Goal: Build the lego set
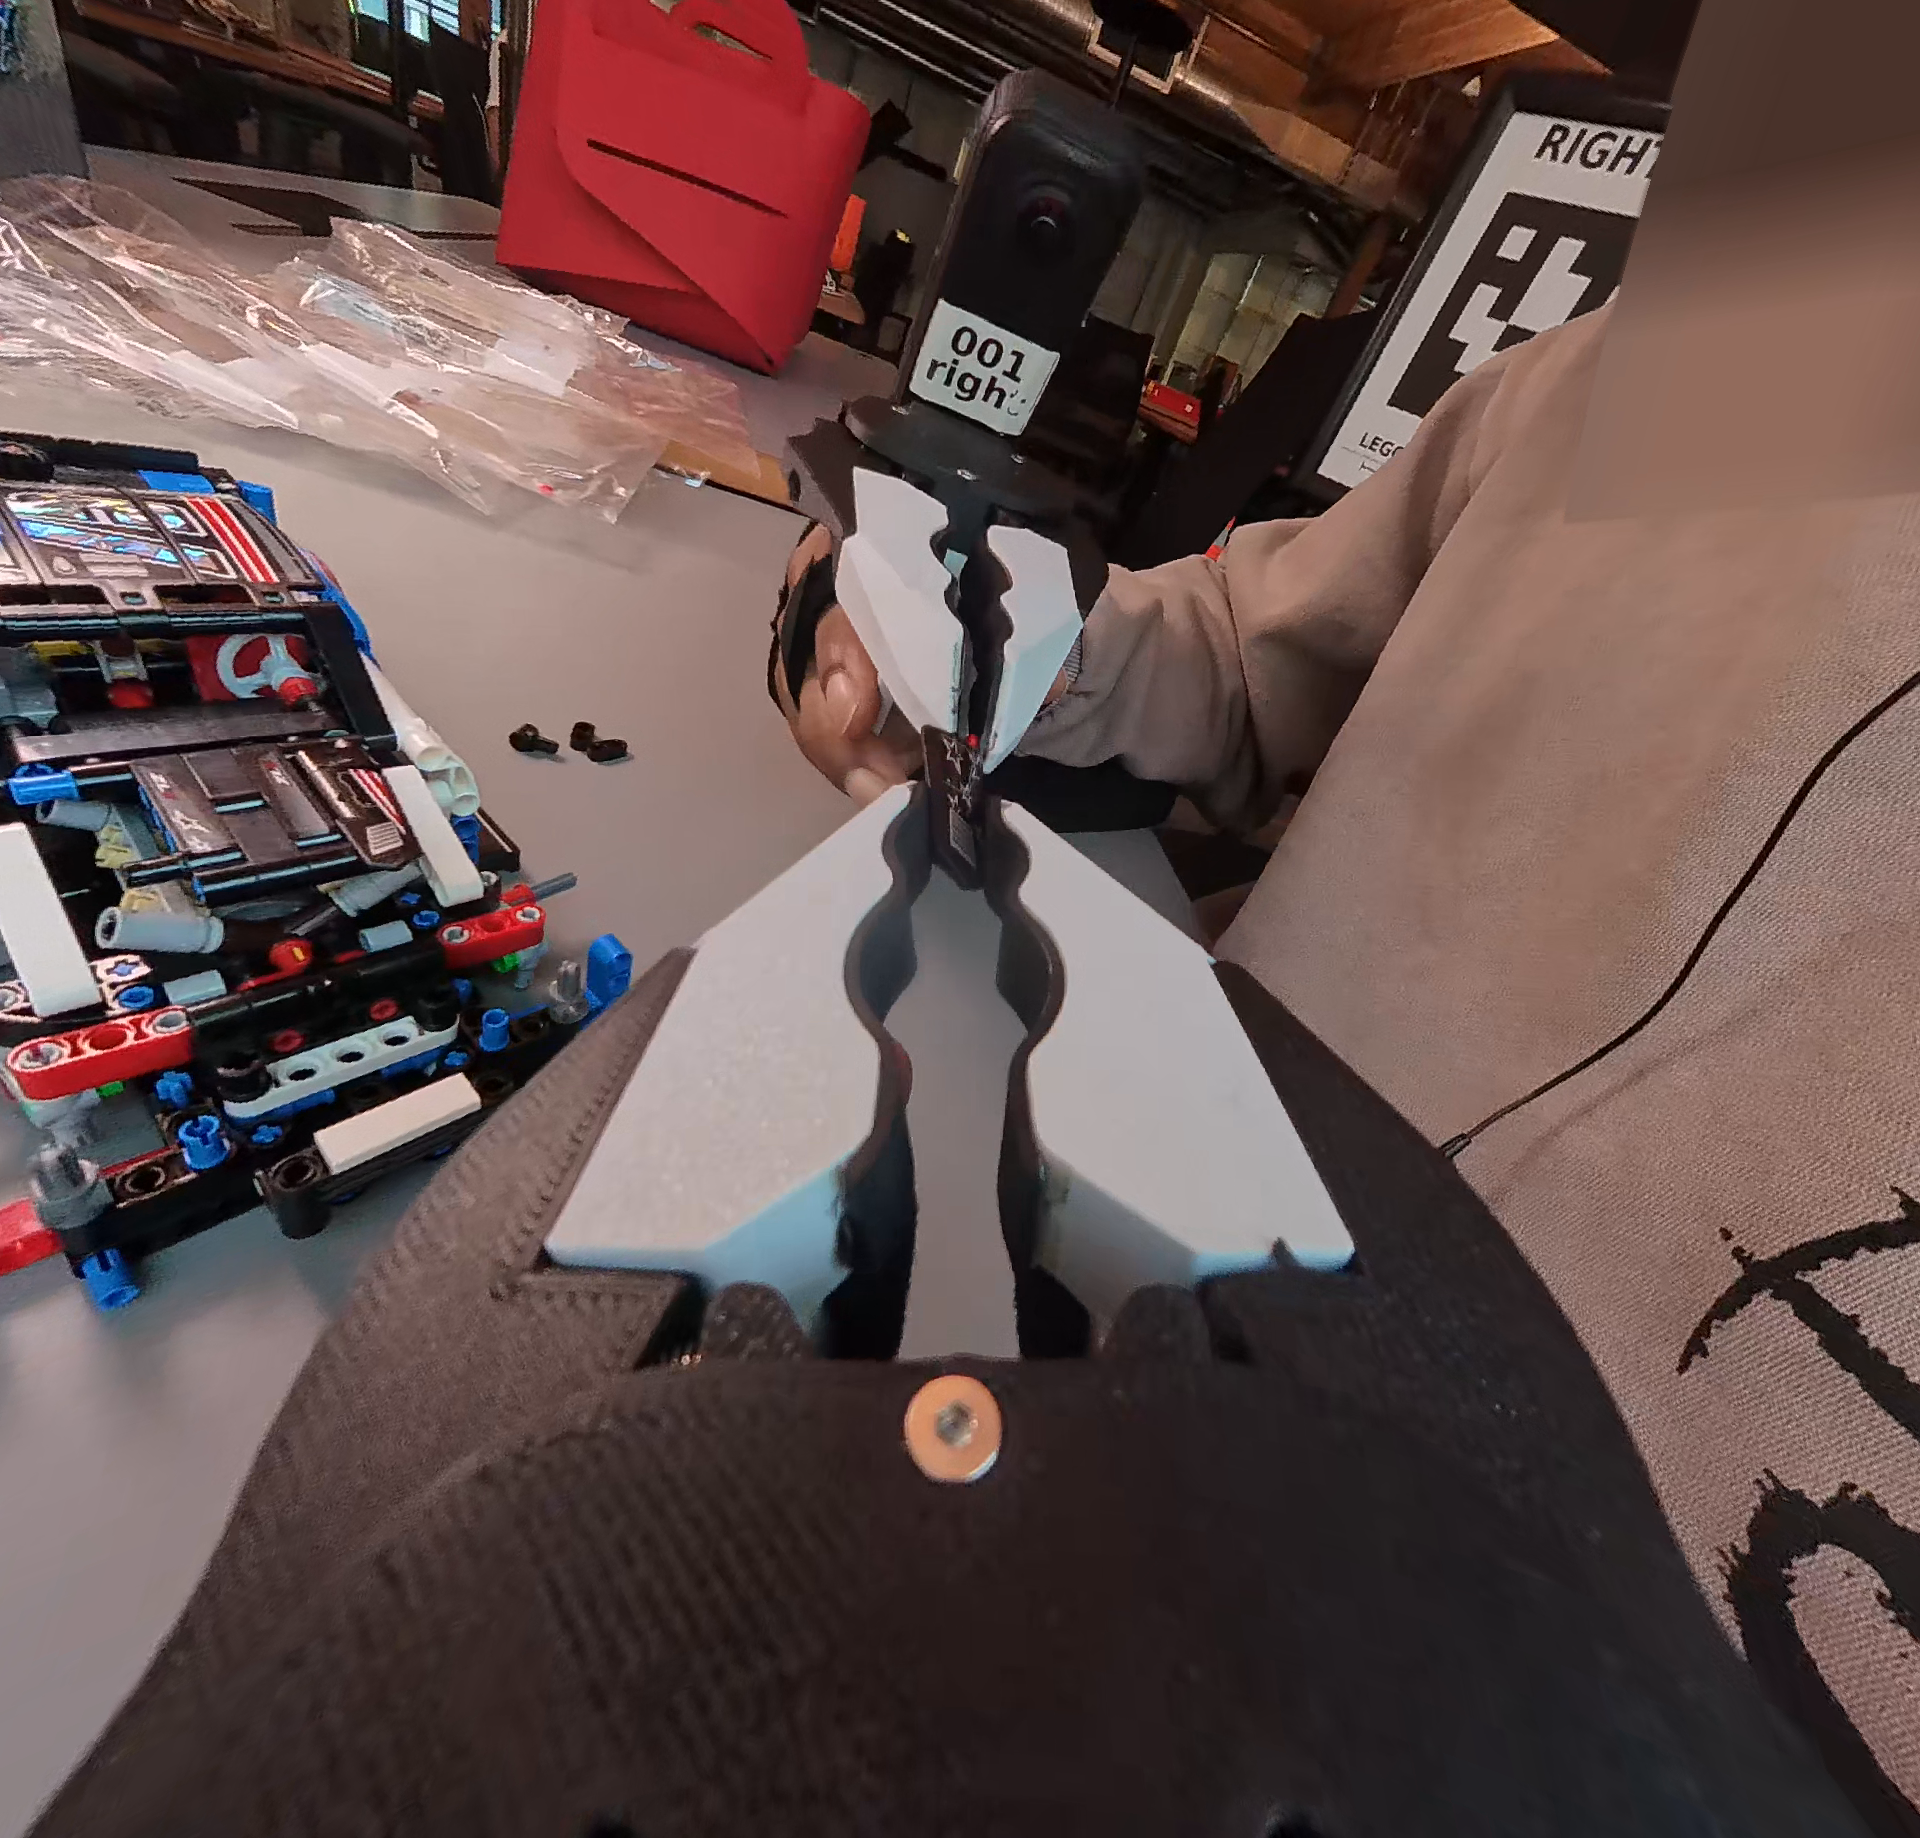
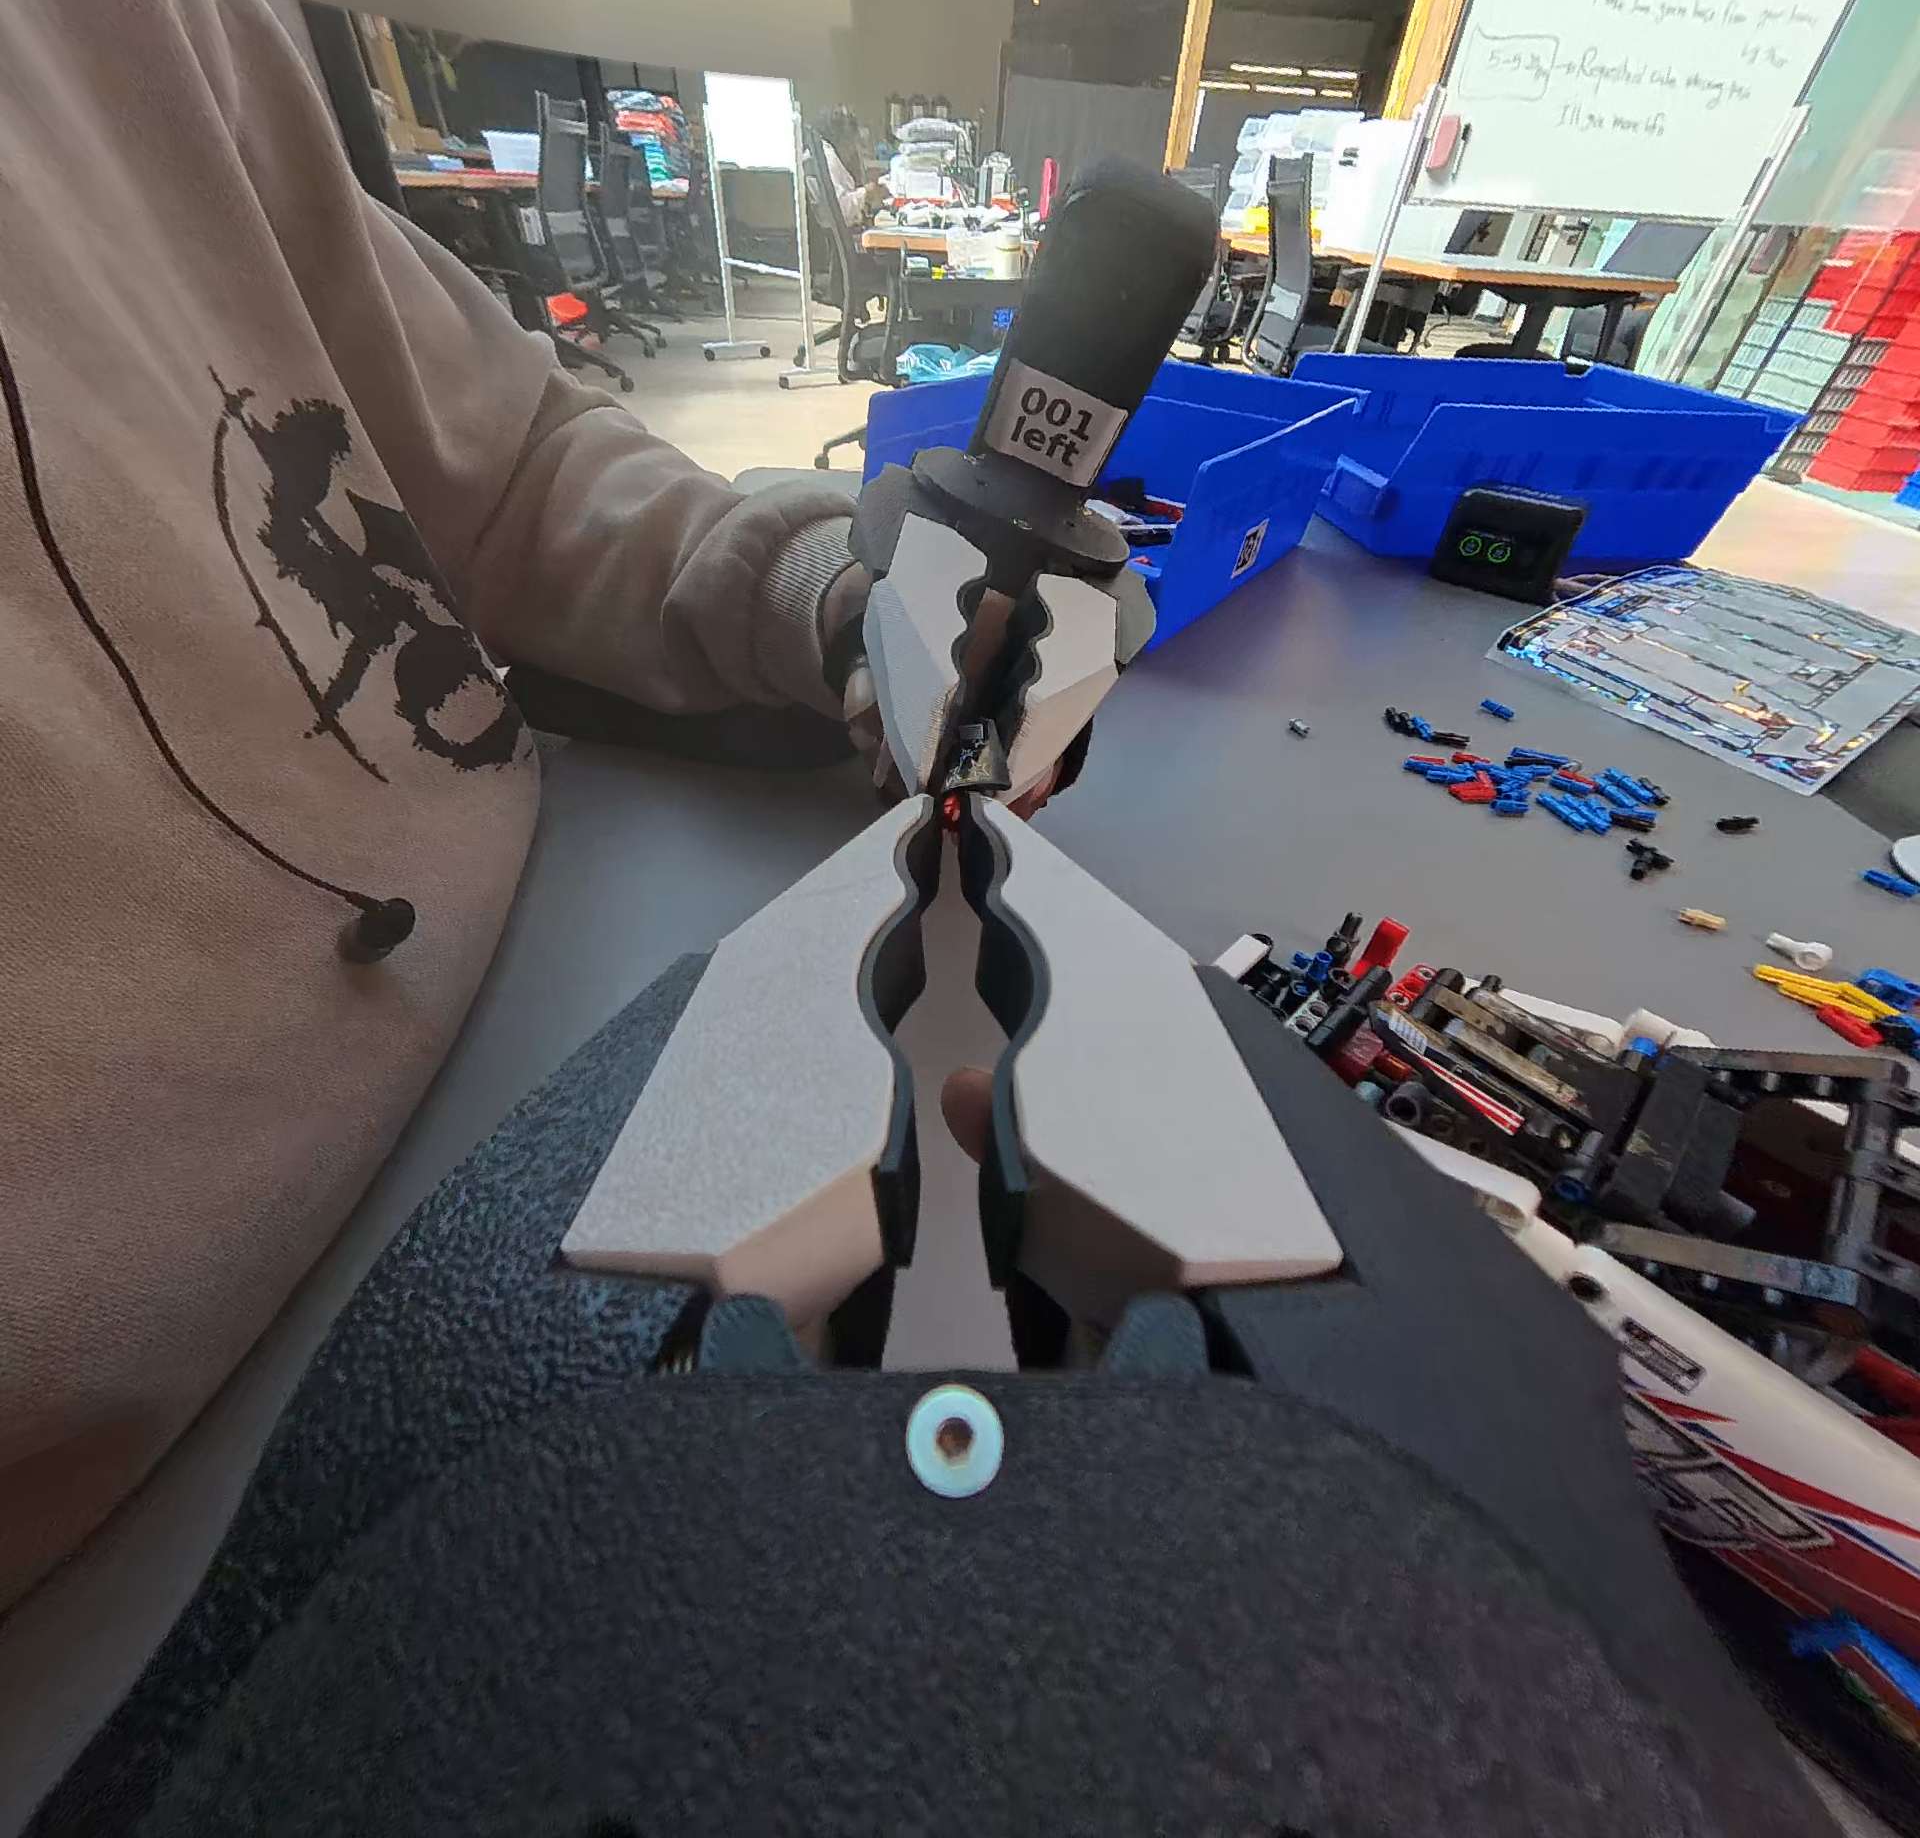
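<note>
Both grippers meet tip to tip mid-frame over a grey table (image 1: pixel 644 583): left gripper (image 1: pixel 958 832) clamped on a small black stickered piece (image 1: pixel 958 801), right gripper (image 2: pixel 951 812) pinched on the same piece's other end. Half-built lego car (image 1: pixel 229 853) sits left of frame in the left wrist view, lower right in the right wrist view. Clear plastic bags (image 1: pixel 312 354) and red paper bag (image 1: pixel 675 157) upper left. Blue bins (image 2: pixel 1455 448), sticker sheet (image 2: pixel 1714 666), loose pins (image 2: pixel 1538 780) right side. Open workshop behind, whiteboard (image 2: pixel 1652 63) upper right.
</note>
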{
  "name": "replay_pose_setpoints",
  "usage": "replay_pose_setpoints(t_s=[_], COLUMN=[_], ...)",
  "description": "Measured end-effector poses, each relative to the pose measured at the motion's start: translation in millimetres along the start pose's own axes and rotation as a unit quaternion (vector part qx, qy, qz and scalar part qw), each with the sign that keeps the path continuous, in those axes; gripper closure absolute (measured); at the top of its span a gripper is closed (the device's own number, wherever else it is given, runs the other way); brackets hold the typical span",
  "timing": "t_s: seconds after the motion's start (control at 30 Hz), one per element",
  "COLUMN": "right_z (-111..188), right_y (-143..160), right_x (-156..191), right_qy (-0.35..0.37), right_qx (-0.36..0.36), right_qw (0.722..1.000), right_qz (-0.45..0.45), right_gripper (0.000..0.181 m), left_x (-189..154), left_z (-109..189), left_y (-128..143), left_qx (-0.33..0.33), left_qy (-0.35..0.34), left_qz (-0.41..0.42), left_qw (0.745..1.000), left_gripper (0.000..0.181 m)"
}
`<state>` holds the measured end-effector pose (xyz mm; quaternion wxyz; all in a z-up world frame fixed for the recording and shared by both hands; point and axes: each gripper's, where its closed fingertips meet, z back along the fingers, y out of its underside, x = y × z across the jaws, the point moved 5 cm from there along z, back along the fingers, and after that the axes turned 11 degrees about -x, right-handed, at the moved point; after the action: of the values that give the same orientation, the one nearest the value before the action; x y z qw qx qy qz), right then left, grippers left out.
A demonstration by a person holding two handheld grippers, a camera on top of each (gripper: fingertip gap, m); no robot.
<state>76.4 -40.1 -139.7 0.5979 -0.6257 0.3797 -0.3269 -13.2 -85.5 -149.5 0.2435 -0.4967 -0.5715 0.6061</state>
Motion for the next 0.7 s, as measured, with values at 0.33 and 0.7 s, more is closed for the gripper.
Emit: replay_pose_setpoints(t_s=[0.33,0.7], right_z=[-11,-13], right_y=[-11,-3], right_x=[0,-11], right_qy=[-0.012,0.039], right_qx=[-0.009,0.017], right_qw=[1.000,0.999], right_qz=[0.002,-0.012], right_gripper=[0.181,0.169], left_x=[-8,13], left_z=[-20,-12], left_y=[17,24], left_qx=[0.063,0.134], left_qy=[0.004,-0.112], left_qz=[-0.076,-0.139], left_qw=[0.995,0.975], left_gripper=[0.175,0.175])
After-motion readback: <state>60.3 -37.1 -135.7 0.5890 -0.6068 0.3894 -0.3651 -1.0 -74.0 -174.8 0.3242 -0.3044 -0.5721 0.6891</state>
